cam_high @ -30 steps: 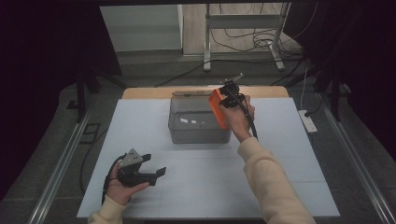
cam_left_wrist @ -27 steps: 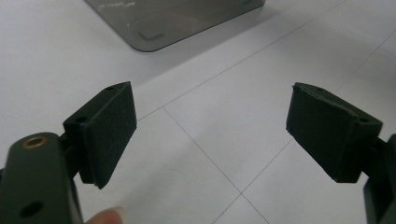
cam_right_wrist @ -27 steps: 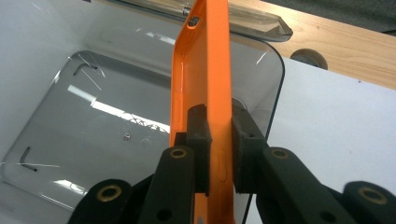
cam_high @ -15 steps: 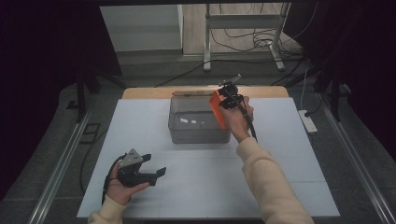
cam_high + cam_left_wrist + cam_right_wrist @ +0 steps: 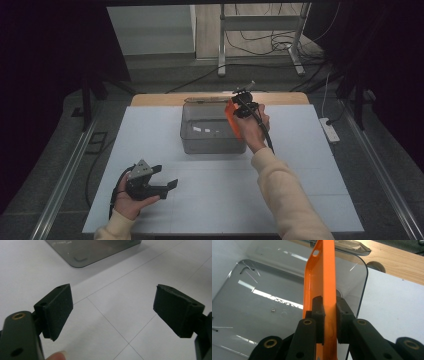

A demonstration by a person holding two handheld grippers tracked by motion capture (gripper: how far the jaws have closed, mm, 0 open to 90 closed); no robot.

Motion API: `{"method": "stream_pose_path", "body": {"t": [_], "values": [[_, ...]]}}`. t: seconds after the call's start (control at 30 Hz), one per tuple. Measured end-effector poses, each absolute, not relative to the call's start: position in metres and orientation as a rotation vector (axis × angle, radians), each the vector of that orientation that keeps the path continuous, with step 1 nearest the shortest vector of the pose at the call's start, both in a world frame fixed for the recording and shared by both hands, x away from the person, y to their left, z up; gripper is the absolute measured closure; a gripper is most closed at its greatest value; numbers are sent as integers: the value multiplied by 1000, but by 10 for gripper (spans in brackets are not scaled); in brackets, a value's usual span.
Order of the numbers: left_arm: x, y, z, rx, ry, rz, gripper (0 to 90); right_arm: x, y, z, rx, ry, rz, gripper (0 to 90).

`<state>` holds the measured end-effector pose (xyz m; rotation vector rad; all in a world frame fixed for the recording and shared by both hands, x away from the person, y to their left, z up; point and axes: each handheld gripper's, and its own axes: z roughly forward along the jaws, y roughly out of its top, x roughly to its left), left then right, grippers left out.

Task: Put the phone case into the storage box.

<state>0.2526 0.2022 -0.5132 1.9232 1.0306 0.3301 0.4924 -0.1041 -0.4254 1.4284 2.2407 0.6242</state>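
Note:
An orange phone case (image 5: 322, 277) stands on edge between the black pads of my right gripper (image 5: 329, 315), which is shut on its side wall. In the high view that gripper (image 5: 239, 109) holds the orange phone case (image 5: 231, 119) over the right end of a clear smoky plastic box (image 5: 210, 131) at the table's far middle. Looking down the right gripper view, the clear box (image 5: 262, 307) lies open below the case. My left gripper (image 5: 162, 177) rests low at the near left, jaws wide apart. The left gripper view shows its pads (image 5: 58, 308) open over bare white table, nothing between them.
The white table top (image 5: 300, 165) has a wooden strip (image 5: 280, 98) along its far edge. A clear lid-like piece (image 5: 352, 247) lies behind the box. A white power strip (image 5: 330, 130) sits on the floor off the right edge, with cables and a metal stand beyond.

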Motion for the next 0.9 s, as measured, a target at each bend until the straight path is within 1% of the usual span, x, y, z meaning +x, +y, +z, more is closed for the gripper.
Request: {"method": "stream_pose_path", "body": {"t": [0.9], "values": [[252, 202, -513, 1926, 1029, 329, 162, 494, -101, -436, 1440, 2245, 575, 797]]}}
